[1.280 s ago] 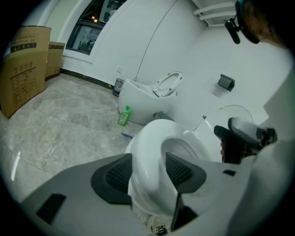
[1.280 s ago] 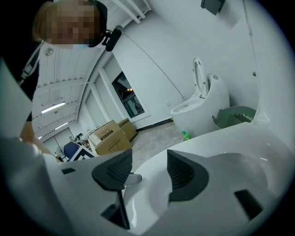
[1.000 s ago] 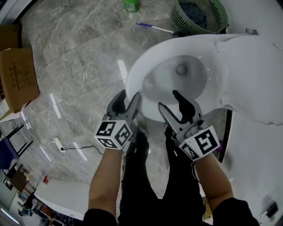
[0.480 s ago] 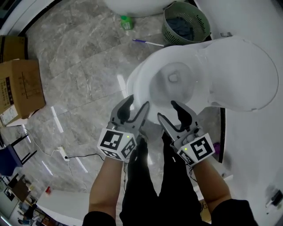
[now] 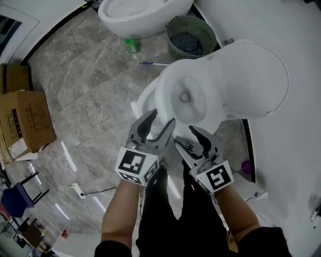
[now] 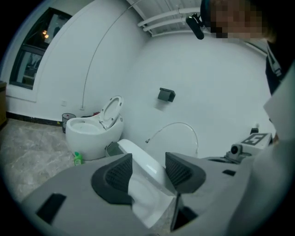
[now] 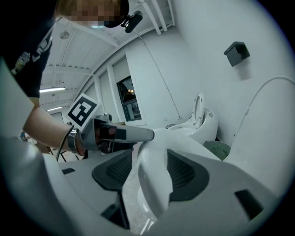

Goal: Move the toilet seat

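The white toilet seat (image 5: 181,96) is tilted up off the bowl (image 5: 143,104), in front of the raised lid (image 5: 251,80). My right gripper (image 5: 192,138) is at the seat's front edge. In the right gripper view the seat rim (image 7: 154,156) fills the gap between the pads of my right gripper (image 7: 150,170), so it is shut on the rim. My left gripper (image 5: 159,124) stands open astride the same edge a little to the left. In the left gripper view the seat (image 6: 143,161) passes between the jaws of my left gripper (image 6: 147,168) with gaps on both sides.
A second toilet (image 5: 140,15) stands at the back, with a green basket (image 5: 190,37), a green bottle (image 5: 131,46) and a thin stick (image 5: 153,63) on the floor near it. Cardboard boxes (image 5: 25,125) sit at the left. A white wall runs along the right.
The seat has come up off the bowl with both grippers at its front edge. The head view has pulled back, showing the second toilet.
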The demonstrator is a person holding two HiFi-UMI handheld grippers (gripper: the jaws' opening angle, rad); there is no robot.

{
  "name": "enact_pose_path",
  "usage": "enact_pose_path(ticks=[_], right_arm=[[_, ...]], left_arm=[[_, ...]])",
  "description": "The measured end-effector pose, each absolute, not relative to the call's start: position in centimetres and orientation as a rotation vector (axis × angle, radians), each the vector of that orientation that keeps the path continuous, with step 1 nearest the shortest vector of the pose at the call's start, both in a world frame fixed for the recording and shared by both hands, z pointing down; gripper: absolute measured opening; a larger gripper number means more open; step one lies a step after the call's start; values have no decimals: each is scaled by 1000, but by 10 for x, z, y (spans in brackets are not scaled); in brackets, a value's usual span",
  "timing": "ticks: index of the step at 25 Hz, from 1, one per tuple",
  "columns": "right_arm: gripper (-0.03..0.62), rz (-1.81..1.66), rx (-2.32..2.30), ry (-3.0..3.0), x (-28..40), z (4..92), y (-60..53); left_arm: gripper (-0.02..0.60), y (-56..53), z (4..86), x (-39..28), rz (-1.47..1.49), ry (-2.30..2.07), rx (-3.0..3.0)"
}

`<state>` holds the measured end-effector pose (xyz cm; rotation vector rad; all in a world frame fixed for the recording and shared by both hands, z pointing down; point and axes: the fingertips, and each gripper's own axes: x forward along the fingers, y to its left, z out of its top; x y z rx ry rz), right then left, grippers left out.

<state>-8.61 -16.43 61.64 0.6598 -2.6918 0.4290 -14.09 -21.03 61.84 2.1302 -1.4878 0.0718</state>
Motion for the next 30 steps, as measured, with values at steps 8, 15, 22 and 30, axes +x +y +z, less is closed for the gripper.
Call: enact_pose_path(ticks=[8, 15, 22, 30], right_arm=[[222, 327, 856, -2608, -47, 590, -189], [234, 265, 998, -2577, -11, 565, -219], [238, 295, 1128, -2537, 37, 536, -253], [258, 278, 1252, -2497, 103, 517, -302]], left_arm=[[216, -239, 572, -94, 97, -1403, 2253], [225, -267, 546, -59, 114, -1341, 2324], [230, -302, 516, -12, 139, -1287, 2400], [230, -351, 499, 52, 204, -1240, 2450]])
